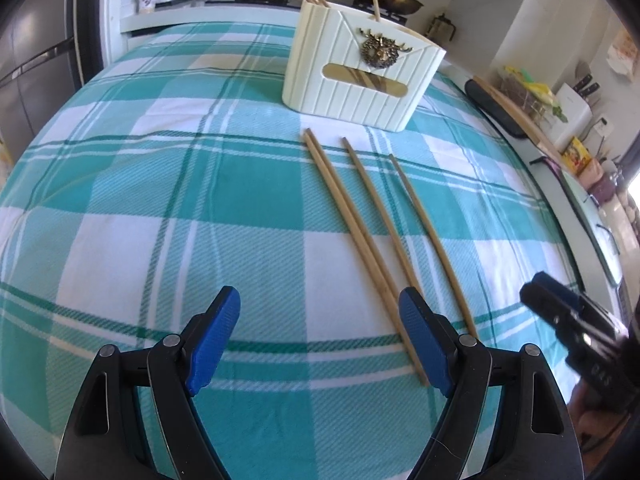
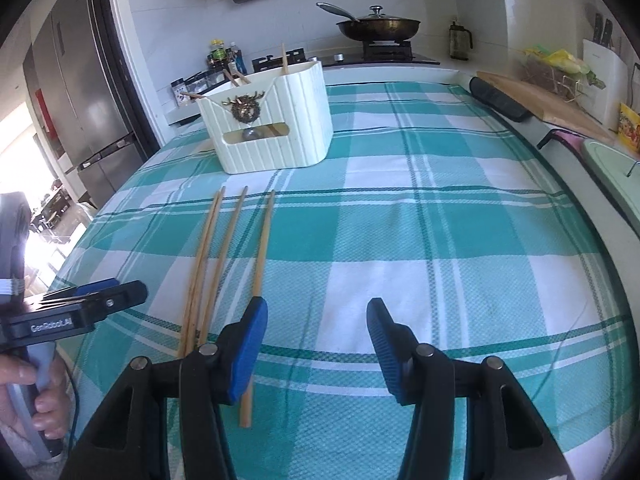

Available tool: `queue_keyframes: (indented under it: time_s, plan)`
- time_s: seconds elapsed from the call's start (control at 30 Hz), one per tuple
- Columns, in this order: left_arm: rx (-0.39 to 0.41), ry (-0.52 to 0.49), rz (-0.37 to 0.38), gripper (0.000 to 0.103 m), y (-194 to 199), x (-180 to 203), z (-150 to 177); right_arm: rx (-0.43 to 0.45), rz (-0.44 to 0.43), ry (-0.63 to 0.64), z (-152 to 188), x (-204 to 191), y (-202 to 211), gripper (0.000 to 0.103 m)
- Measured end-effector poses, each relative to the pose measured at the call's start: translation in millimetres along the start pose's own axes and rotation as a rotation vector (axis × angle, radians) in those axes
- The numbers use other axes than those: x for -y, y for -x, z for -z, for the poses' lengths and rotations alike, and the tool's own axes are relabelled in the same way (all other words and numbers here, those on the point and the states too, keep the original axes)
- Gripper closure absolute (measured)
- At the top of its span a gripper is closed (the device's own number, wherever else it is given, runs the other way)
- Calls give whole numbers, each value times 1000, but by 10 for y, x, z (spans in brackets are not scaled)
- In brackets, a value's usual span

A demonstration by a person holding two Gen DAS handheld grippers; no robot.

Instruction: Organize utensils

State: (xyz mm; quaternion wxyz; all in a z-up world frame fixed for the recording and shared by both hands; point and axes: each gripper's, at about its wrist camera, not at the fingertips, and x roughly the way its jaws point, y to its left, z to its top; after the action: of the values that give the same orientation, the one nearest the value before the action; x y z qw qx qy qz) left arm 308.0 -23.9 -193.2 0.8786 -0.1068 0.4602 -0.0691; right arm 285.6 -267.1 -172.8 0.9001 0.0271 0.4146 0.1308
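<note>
My left gripper [image 1: 320, 340] blocks the near ends of the chopsticks [image 1: 360, 232] lying on the tablecloth [image 1: 160, 200] before the holder [image 1: 360, 80]. Both it and right gripper [image 2: 316, 348] gape, apparently holding nothing.

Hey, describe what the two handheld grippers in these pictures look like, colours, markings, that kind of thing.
Both are alike. The left gripper and the right gripper have black angular arms with round silver pivot pins and ribbed blue pads. Seen from the right wrist camera, the left one's black body carries white lettering, has a pale grey-blue handle, and a thin dark cable trails below it.
</note>
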Motion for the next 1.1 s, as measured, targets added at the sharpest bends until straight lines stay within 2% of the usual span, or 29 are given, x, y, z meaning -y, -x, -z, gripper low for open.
queue_keyframes:
  time_s: [0.13,0.43,0.57,0.77,0.97,1.03,1.1]
  plan:
    - [-3,11,-2,20,-121,62,-59,-24,-51,40,34,-139,-47,63]
    - [18,-18,-105,20,-308,155,-83,-31,-46,65,68,-200,-86,63]
    - [28,-50,-154,16,-354,199,-68,-26,-33,76,68,-204,-80,63]
    - [29,-25,-189,15,-380,172,-97,-30,-25,88,75,-213,-104,63]
    - [27,-49,-222,15,-391,165,-77,-40,-33,106,95,-250,-120,63]
    - [27,-62,-227,17,-385,181,-63,-47,-35,115,80,-280,-168,63]
    - [34,-75,-223,26,-366,193,-52,-58,-35,135,61,-327,-228,63]
